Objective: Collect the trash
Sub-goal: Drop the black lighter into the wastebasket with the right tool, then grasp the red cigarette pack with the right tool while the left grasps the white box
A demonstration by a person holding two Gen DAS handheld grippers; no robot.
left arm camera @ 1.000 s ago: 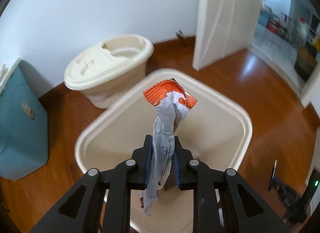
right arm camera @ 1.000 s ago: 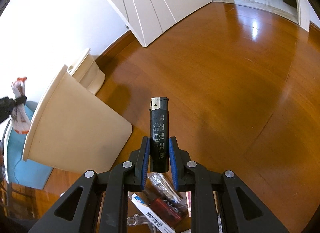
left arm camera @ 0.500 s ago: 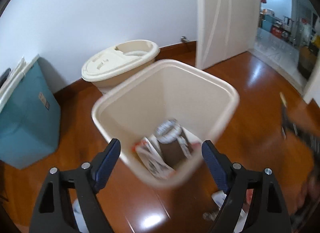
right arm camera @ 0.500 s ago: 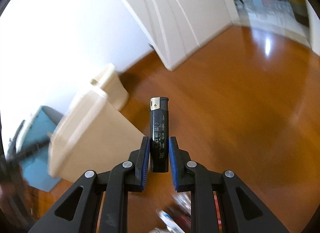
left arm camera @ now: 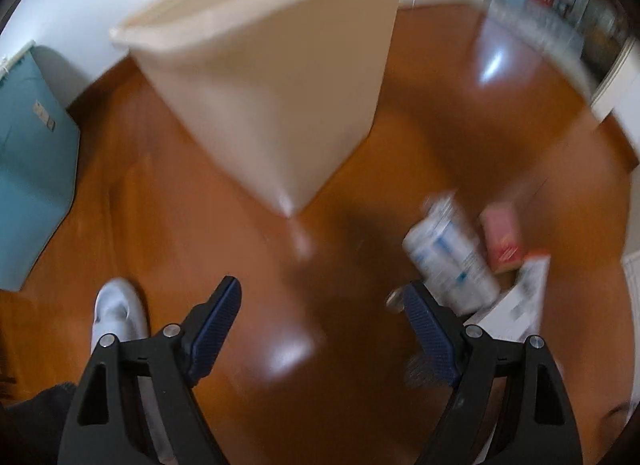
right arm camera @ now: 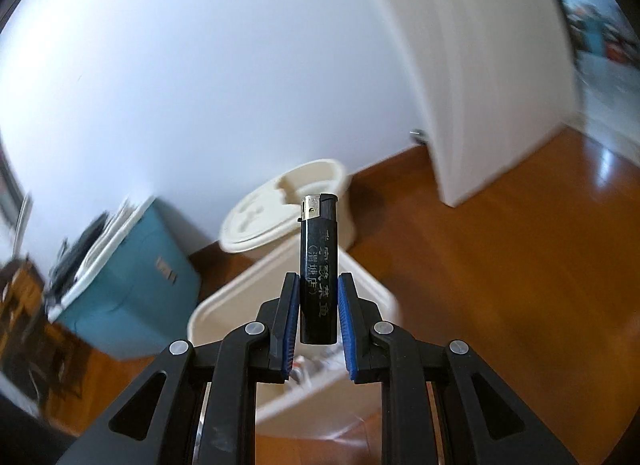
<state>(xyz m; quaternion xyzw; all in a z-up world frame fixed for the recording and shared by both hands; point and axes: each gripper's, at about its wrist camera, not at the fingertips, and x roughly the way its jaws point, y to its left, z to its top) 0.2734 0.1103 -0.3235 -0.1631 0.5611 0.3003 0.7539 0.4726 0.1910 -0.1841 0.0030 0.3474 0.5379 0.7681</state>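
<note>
The right hand-held gripper (right arm camera: 318, 323) is clamped on a black lighter (right arm camera: 318, 269), which stands upright between the blue pads with its metal top above the fingertips. Directly beyond and below it sits the open cream trash bin (right arm camera: 224, 305), with some wrappers faintly visible inside. Behind the bin stands a round cream container with a lid (right arm camera: 280, 209), against a white wall. A teal box (right arm camera: 132, 281) sits to the left, and a white door (right arm camera: 480, 85) stands to the right on the wooden floor (right arm camera: 520, 285).

The left hand-held gripper (left arm camera: 320, 317) has its jaws wide apart and holds nothing. It hangs over the floor, with the cream bin's outer wall (left arm camera: 280, 85) ahead. To its right, blurred trash lies on the floor: a white and blue wrapper (left arm camera: 452, 261), a red packet (left arm camera: 502, 237) and white paper (left arm camera: 516, 305). A white shoe (left arm camera: 116, 313) shows at the lower left.
</note>
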